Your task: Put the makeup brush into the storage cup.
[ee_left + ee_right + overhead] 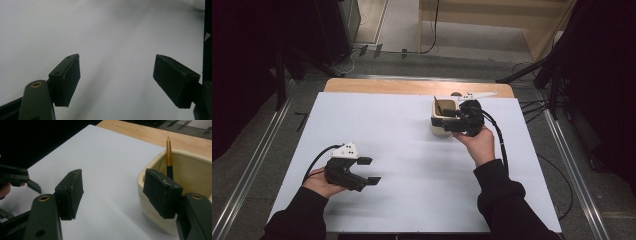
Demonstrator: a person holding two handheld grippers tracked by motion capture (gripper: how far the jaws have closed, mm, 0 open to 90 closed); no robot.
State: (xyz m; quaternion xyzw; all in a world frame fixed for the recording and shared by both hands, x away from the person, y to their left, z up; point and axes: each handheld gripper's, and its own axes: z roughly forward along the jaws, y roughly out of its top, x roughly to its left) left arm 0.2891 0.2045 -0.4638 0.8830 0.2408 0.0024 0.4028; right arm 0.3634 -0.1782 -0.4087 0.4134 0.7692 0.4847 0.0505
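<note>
The right gripper point(446, 120) is up at the far right of the white sheet point(412, 170), right beside the cream square cup point(442, 120), and its jaws stand apart with nothing pinched between them. From the right gripper view you can see it plainly: one pad hangs over bare sheet, the other sits just in front of the cup's near wall, and whether it touches that wall cannot be told. The cup point(185, 182) stands upright near the sheet's far edge, close to the strip of wooden tabletop point(412, 86) beyond it. Inside it leans a slim pen point(169, 157), gold at the top and black lower down, its tip poking above the rim. Over on the near left, the left gripper point(369, 170) rests in the person's hand, low over the sheet, well apart from the cup. Its jaws are spread wide too, and the left gripper view shows just plain white sheet point(112, 37) between the two black pads.
</note>
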